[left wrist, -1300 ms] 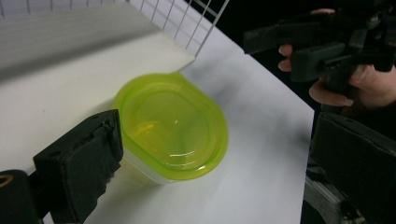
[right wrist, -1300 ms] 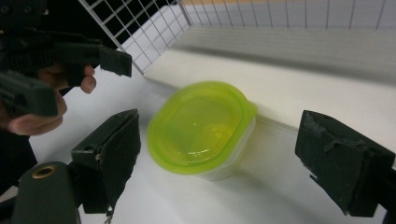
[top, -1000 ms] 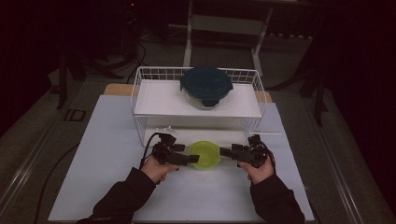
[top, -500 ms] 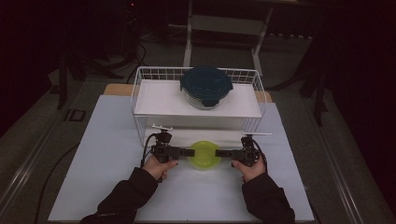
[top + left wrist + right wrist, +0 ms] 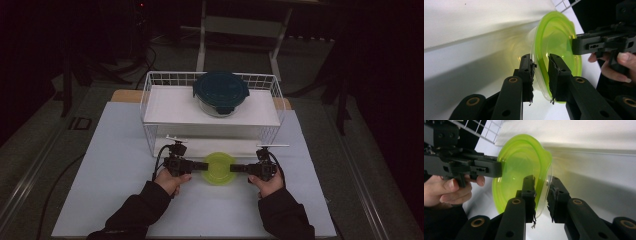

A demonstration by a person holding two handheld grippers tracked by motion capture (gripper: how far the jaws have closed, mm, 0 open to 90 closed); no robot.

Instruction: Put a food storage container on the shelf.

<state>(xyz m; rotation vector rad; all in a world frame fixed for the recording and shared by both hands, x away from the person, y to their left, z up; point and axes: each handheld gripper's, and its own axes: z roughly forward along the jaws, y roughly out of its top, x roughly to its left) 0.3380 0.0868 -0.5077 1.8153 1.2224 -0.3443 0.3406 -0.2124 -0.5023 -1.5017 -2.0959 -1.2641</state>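
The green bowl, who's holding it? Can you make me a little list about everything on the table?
green bowl: low at the front of the table, by the rack's lower shelf, lidded
left gripper: jaws astride the bowl's left rim
right gripper: jaws astride the bowl's right rim
wire rack: white, behind the bowl, two white shelves
glass container: on the rack's top shelf, dark blue lid on
table: white top
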